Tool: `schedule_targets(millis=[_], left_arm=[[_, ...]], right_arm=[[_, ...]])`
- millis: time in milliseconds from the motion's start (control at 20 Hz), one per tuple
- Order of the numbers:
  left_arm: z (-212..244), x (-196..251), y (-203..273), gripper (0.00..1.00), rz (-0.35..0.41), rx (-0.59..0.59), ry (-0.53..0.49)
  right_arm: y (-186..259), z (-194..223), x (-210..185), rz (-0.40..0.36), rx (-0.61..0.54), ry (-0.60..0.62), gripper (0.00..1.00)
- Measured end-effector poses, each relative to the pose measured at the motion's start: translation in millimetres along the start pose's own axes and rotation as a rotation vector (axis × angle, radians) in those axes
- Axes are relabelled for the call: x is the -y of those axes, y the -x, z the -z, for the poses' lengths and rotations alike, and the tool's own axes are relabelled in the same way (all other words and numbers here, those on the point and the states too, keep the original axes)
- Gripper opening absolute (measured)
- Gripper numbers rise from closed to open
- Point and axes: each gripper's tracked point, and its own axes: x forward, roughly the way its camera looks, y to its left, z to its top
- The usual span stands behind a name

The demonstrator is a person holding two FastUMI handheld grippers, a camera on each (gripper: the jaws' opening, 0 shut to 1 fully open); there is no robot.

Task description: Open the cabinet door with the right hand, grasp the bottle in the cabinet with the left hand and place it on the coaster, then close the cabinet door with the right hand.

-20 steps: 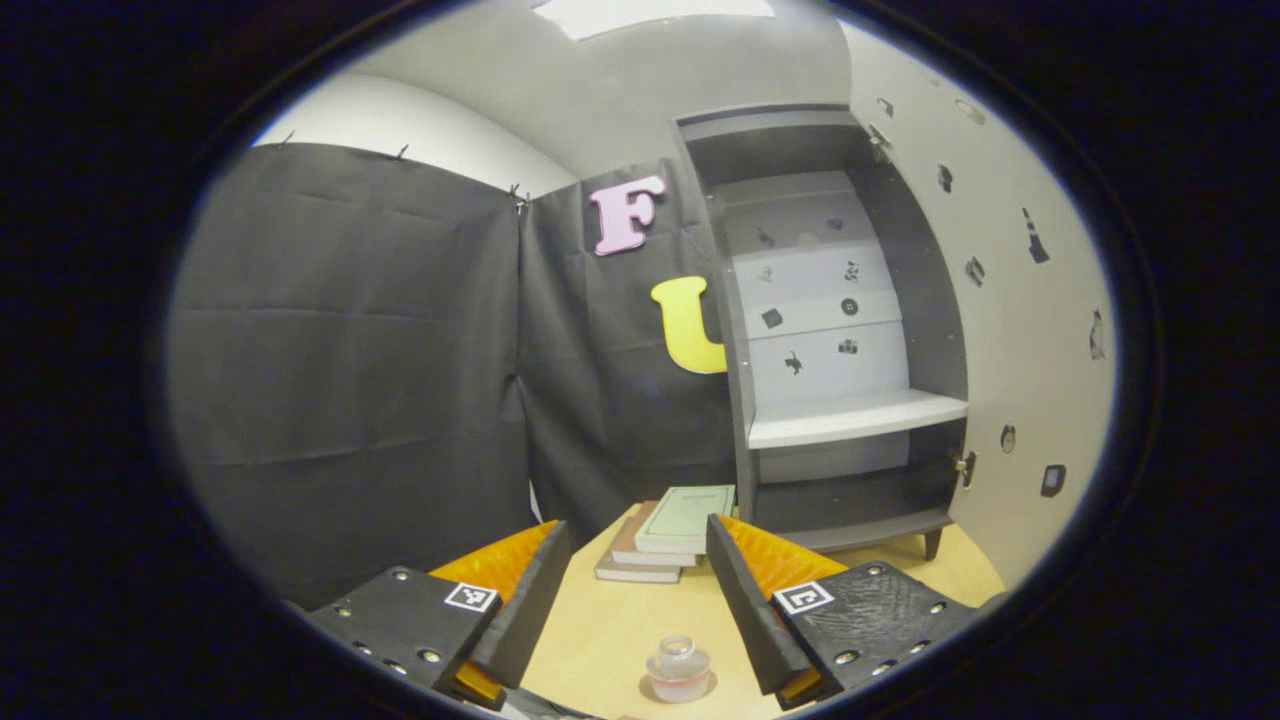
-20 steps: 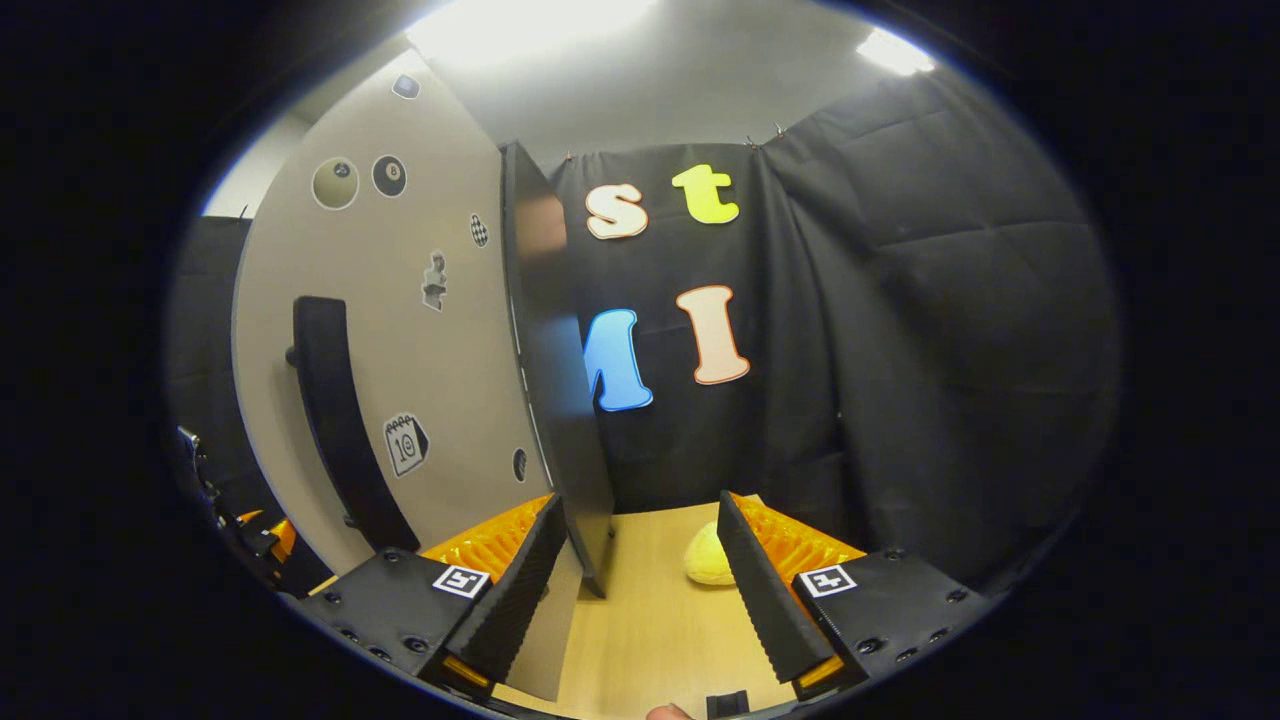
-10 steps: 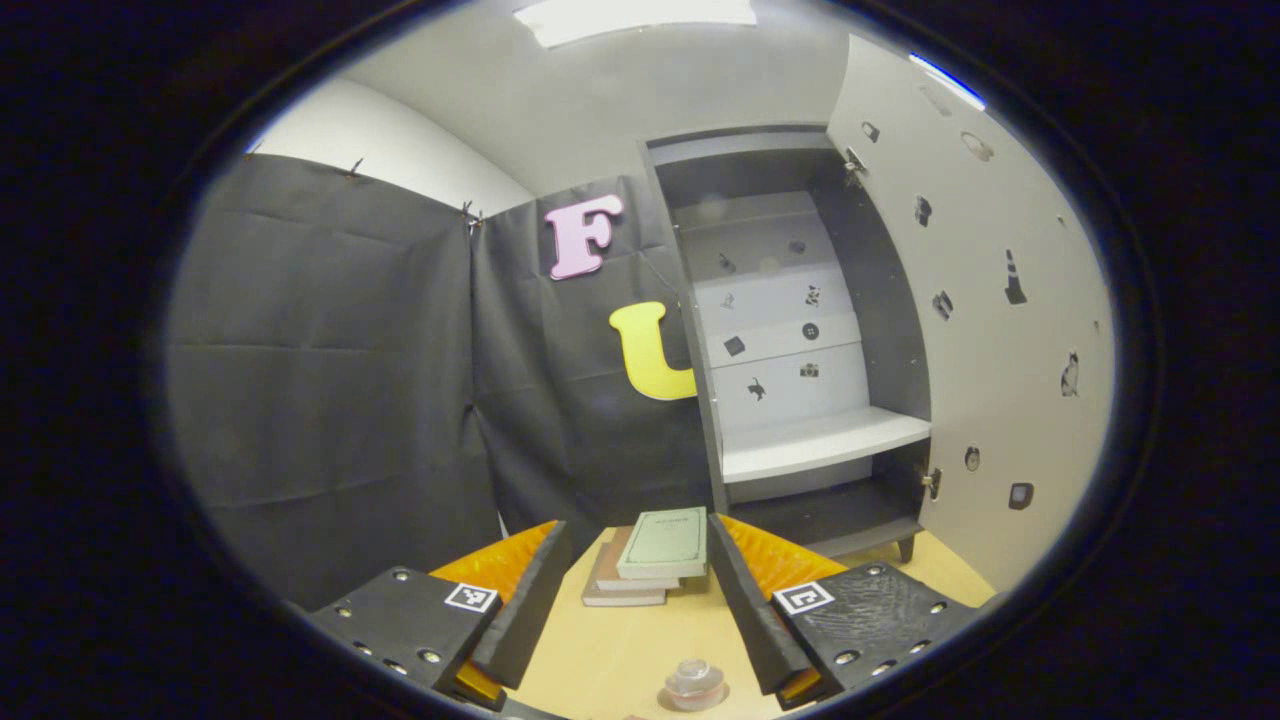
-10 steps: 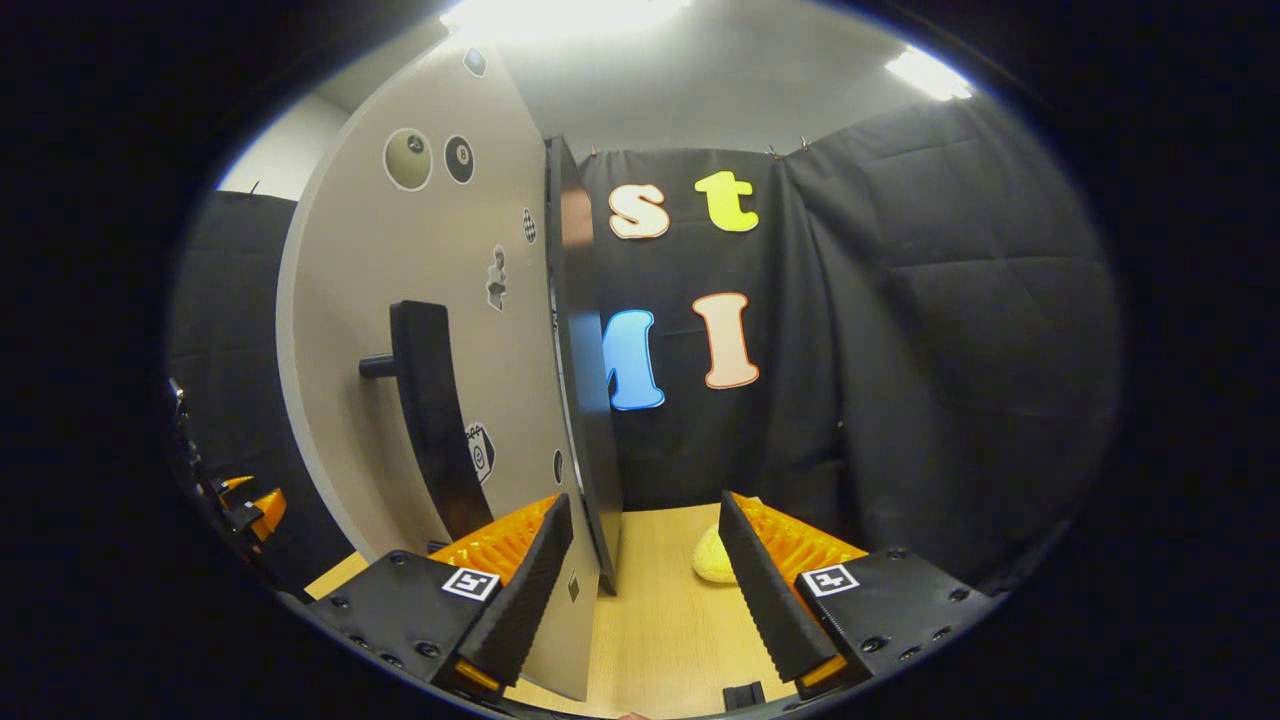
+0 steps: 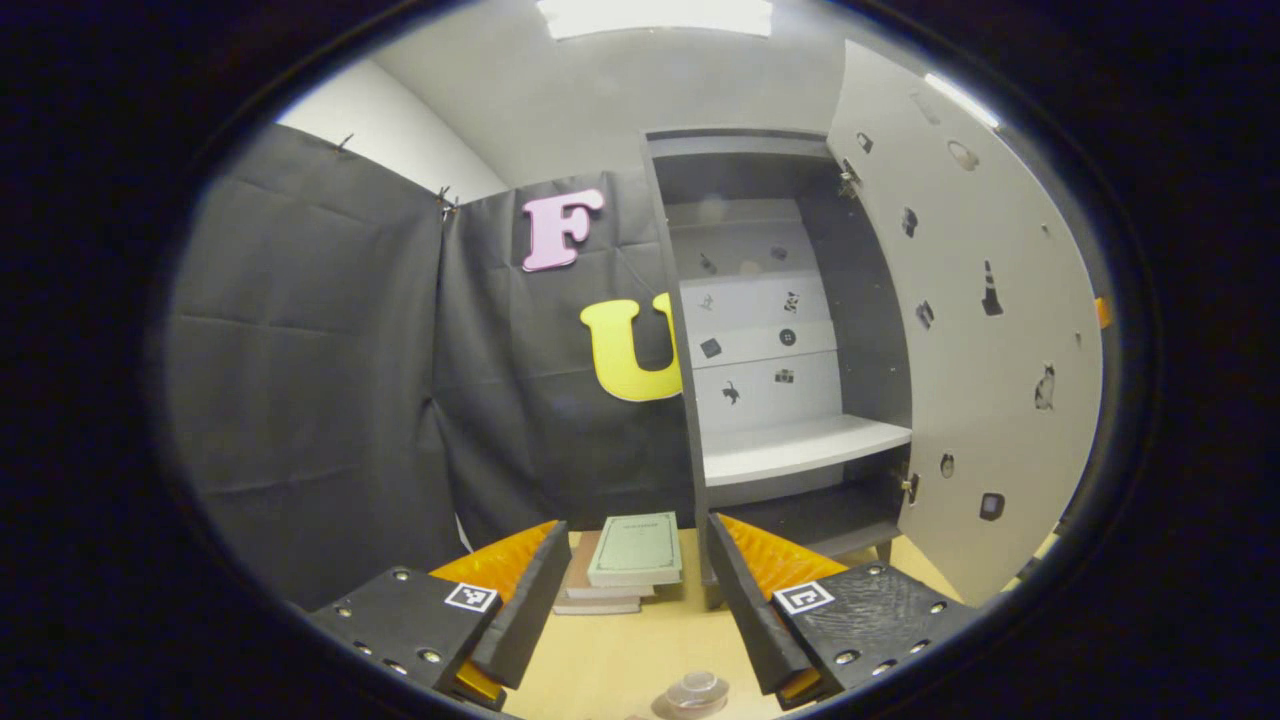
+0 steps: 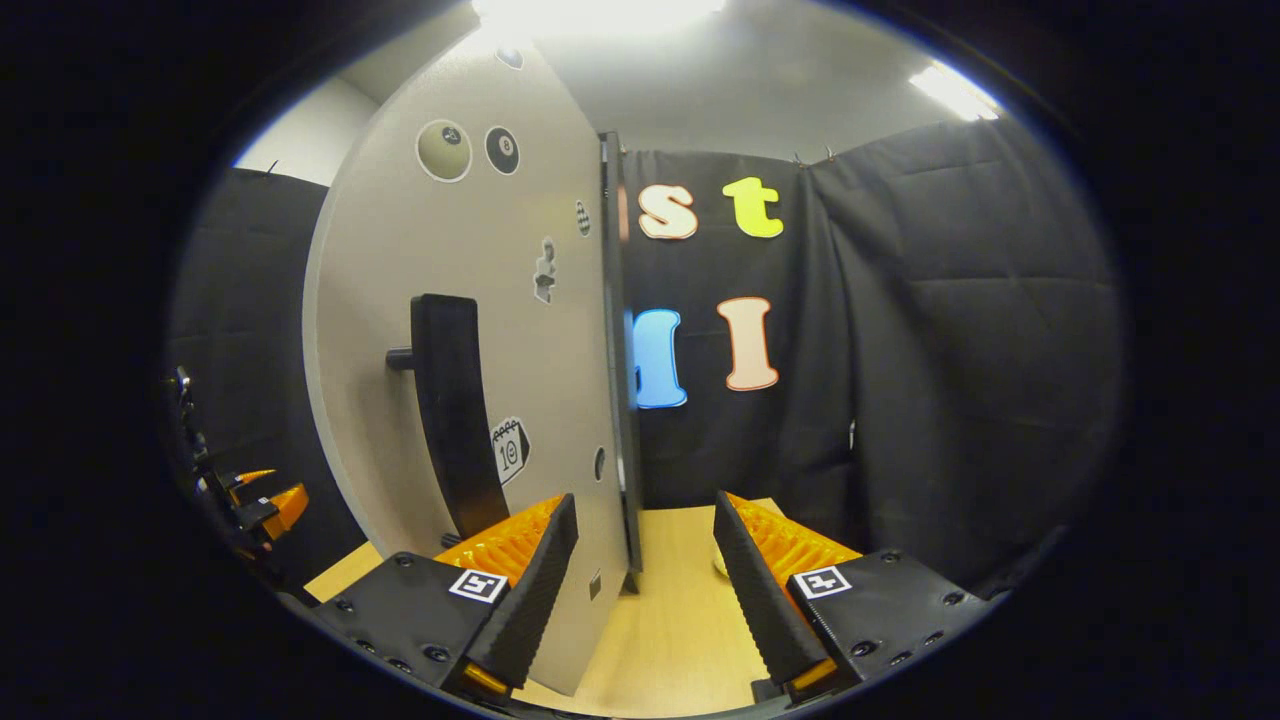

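We held our right tongs (image 6: 640, 585) released astride the open door's (image 6: 480, 330) edge, its upright handle (image 6: 455, 415) just left.

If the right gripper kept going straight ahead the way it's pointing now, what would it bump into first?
Probably the free edge of the open cabinet door. The right gripper is open, and that edge stands almost dead ahead between its fingers, just left of centre. Depth is hard to judge; slightly to the right, it would pass over the table toward the black cloth.
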Motion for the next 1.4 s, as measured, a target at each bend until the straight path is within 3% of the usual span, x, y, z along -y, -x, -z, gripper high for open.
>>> schedule_targets(millis=[50, 150, 300, 850, 900, 1050, 1100, 1150, 1300, 1350, 1400], left_arm=[[1, -3, 0, 0.87, 0.005, 0.002, 0.004], [2, -10, 1, 0.82, 0.012, 0.006, 0.013], [9, -27, 4, 0.82, 0.005, 0.001, 0.012], [32, -91, 18, 0.82, -0.062, -0.035, 0.002], [35, -96, 21, 0.82, -0.069, -0.038, 0.0], [36, -109, 25, 0.82, -0.087, -0.043, 0.0], [37, -113, 27, 0.82, -0.095, -0.044, 0.002], [38, -117, 28, 0.82, -0.103, -0.045, 0.005], [45, -130, 31, 0.82, -0.124, -0.057, 0.019], [46, -133, 32, 0.82, -0.13, -0.061, 0.023], [47, -135, 33, 0.82, -0.137, -0.064, 0.026]], right_arm=[[-2, 0, -10, -0.014, -0.001, 0.005, 0.89], [-8, 0, -30, -0.033, -0.006, 0.023, 0.89], [-14, 1, -53, -0.035, -0.005, 0.058, 0.89], [-75, 0, -144, -0.157, 0.005, 0.037, 0.89], [-83, 3, -155, -0.173, 0.002, 0.036, 0.82], [-105, 6, -184, -0.2, 0.0, 0.035, 0.82], [-113, 7, -193, -0.208, 0.004, 0.032, 0.89], [-123, 8, -202, -0.21, 0.008, 0.025, 0.82], [-150, 11, -221, -0.221, 0.012, 0.011, 0.82], [-158, 9, -225, -0.223, 0.009, 0.006, 0.89], [-167, 9, -229, -0.225, 0.011, -0.001, 0.89]])
